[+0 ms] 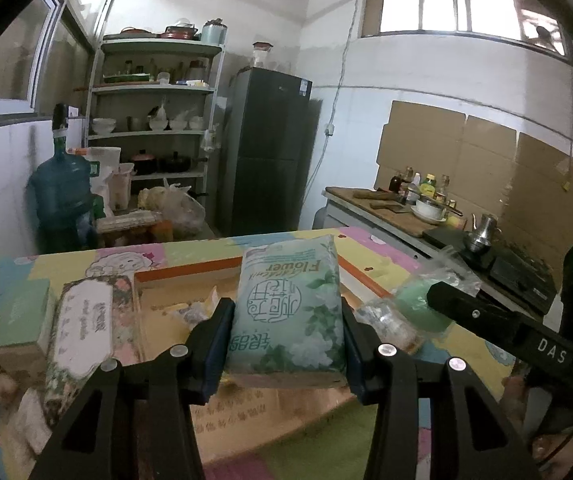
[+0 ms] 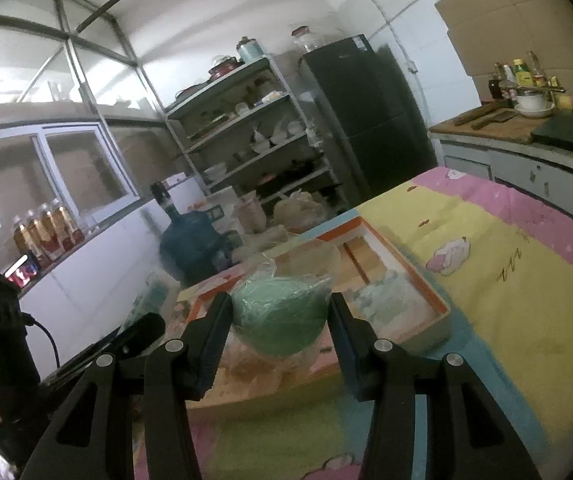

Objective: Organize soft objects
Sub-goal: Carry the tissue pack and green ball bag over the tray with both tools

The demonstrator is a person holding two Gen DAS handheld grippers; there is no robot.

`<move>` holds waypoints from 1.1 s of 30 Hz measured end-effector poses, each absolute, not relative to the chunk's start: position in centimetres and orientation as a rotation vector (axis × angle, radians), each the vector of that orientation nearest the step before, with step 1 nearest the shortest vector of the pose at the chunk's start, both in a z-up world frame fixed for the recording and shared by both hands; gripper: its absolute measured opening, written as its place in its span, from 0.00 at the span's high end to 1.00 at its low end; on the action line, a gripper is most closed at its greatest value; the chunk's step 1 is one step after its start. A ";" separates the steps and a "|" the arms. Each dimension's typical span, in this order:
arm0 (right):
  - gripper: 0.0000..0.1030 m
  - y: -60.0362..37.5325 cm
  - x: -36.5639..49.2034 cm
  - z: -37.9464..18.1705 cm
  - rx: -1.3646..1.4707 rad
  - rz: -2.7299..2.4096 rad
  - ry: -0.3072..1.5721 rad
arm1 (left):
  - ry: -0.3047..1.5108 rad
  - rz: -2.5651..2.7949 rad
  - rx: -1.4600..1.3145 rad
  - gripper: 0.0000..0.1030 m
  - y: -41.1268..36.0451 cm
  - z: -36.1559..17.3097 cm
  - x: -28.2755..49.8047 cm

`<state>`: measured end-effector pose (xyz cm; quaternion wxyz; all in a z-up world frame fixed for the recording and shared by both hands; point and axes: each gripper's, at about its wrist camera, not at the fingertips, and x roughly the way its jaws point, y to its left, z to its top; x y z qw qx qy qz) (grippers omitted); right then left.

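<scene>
Left hand-held gripper (image 1: pixel 286 312) is clamping tissue pack (image 1: pixel 288 304), right hand-held gripper (image 2: pixel 280 320) is clamping bagged green ball (image 2: pixel 280 316); both hanging over orange tray (image 2: pixel 440 300), neither placed yet.

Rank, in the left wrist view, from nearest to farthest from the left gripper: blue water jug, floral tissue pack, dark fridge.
1. Pale green floral tissue pack: clamped in the left gripper.
2. Blue water jug: far left, on the floor beyond the table.
3. Dark fridge: centre, against the back wall.
</scene>
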<state>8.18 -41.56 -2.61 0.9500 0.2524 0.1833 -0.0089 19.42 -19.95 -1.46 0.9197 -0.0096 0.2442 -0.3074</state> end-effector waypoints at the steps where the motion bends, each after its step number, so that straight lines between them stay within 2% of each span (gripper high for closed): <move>1: 0.51 -41.8 8.5 -2.7 0.515 -0.019 0.376 | 0.506 -0.632 -0.021 0.52 -20.2 -1.5 19.8; 21: 0.51 -47.3 17.7 -3.1 0.481 -0.032 0.493 | 0.625 -0.646 -0.028 0.52 -25.5 -3.5 27.6; 33: 0.51 -47.6 23.5 -5.3 0.410 0.012 0.677 | 0.770 -0.633 0.024 0.52 -27.2 -5.8 31.1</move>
